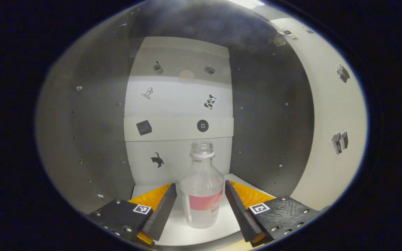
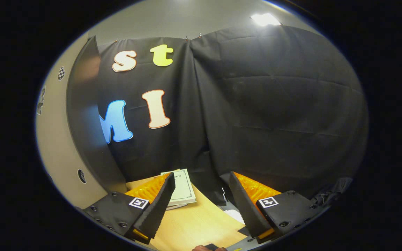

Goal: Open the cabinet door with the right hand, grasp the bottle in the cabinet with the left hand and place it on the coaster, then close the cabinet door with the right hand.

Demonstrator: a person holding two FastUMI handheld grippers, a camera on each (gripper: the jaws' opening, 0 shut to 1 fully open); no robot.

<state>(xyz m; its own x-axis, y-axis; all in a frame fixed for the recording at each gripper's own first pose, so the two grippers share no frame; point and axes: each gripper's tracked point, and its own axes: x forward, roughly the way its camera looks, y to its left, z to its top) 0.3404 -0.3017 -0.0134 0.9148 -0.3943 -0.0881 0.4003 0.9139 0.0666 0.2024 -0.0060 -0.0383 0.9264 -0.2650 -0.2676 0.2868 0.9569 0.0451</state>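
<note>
Bottle (image 1: 201, 188) btwn left gripper (image 1: 201, 198) fingers, maybe untouched.

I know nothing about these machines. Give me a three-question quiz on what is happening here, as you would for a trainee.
1. True or false: the bottle has its cap on.
2. The bottle stands: A) between the left gripper's open fingers, B) beside them, C) on its side.
3. What lies on the wooden table ahead of the right gripper?

Key: 1 false, the neck is open. 2 A, upright, not yet clamped. 3 A booklet.
</note>
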